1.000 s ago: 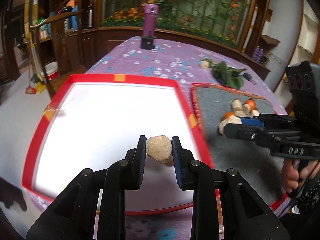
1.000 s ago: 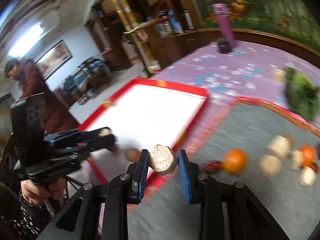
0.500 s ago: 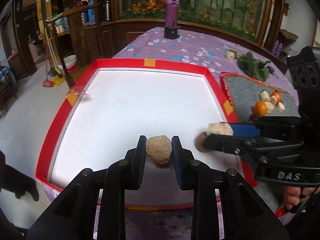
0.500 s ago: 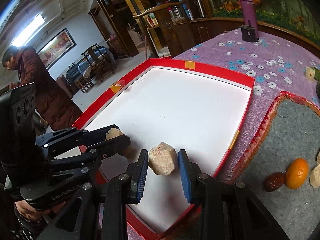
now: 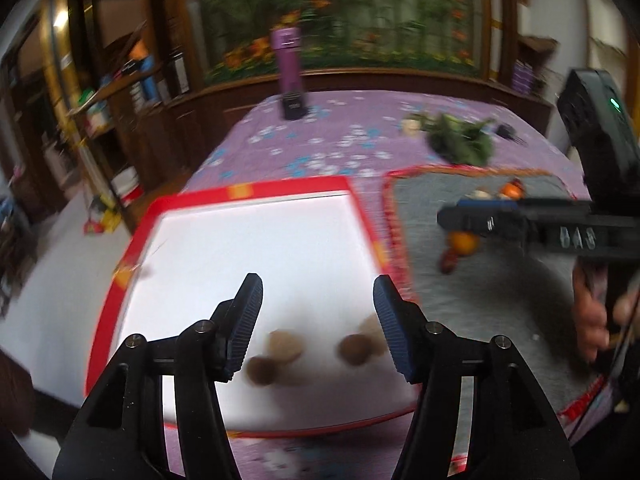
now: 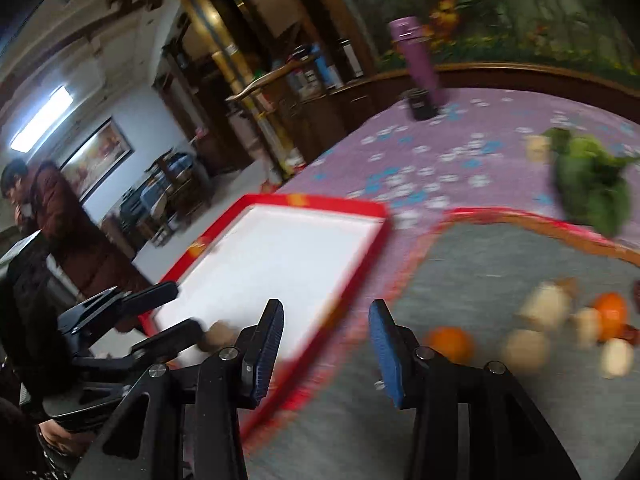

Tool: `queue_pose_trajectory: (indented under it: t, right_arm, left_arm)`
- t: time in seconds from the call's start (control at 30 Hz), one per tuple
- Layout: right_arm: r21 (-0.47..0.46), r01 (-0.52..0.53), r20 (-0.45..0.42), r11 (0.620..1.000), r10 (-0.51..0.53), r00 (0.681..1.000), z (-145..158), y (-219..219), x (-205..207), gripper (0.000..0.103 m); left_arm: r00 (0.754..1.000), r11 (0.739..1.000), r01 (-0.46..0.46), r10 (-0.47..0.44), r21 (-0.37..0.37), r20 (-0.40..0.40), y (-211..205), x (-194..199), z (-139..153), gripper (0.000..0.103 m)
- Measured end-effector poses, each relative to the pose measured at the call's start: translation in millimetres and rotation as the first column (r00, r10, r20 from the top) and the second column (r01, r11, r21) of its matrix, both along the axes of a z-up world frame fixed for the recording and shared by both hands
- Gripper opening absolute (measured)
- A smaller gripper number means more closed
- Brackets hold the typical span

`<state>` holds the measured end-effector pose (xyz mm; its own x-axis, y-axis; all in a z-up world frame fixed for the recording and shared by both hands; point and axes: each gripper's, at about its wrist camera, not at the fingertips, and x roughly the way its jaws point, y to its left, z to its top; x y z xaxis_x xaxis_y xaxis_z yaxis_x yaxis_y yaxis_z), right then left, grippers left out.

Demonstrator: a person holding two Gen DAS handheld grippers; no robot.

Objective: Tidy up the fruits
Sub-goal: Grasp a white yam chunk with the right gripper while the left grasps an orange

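My left gripper [image 5: 318, 300] is open and empty above the near end of the white tray with a red rim [image 5: 248, 190]. Several brownish fruit pieces [image 5: 285, 346] lie blurred on the tray just beyond its fingers. My right gripper [image 6: 326, 322] is open and empty, above the edge between the tray [image 6: 340, 202] and the grey mat [image 6: 500, 248]. On the mat lie an orange [image 6: 450, 344], a second orange [image 6: 610, 314] and several pale pieces [image 6: 546, 310]. The right gripper also shows in the left wrist view [image 5: 472, 216], over the mat [image 5: 480, 312].
A purple bottle [image 5: 289, 62] on a black base stands at the table's far end. A green leafy bunch [image 5: 460, 140] lies beyond the mat on the purple flowered cloth [image 5: 340, 120]. A person in a dark red coat [image 6: 52, 208] stands at the left.
Both grippers have opened and let go of their pale fruit pieces onto the tray. Both have pulled back and swung right; the right one is now over the mat's edge.
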<state>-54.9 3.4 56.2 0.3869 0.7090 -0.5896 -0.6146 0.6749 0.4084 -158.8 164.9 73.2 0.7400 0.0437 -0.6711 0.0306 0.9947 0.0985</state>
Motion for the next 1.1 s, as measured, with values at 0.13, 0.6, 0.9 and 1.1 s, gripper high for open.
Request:
queue_pose_trajectory:
  t: [0.13,0.6,0.9,1.1]
  right_arm:
    - [-0.03,0.056,-0.004,0.998,-0.056,0.998,-4,-52,9,0.043]
    - [-0.179,0.12,-0.103,0.977,-0.139,0.985,-44,-81,36,0.043]
    - [-0.317,0.119,0.004,0.941,-0.124,0.992,-47,-53,39,0.034]
    - [-0.294,0.074,-0.039,0.953,-0.089,0.995,-46,-69,29,0.028]
  left_arm:
    - [0.995,0.994,0.098,-0.097,0.047,-0.032,-40,13,-4,0.058]
    - [0.964,0.972,0.222,-0.208,0.073,-0.167,-92,51,-28,0.058]
    - [0.937,0.953,0.301,-0.288,0.035,-0.195,-107,77,-28,0.058]
    - [0.915,0.946,0.32,-0.321,-0.043,-0.245,-116,98,-37,0.058]
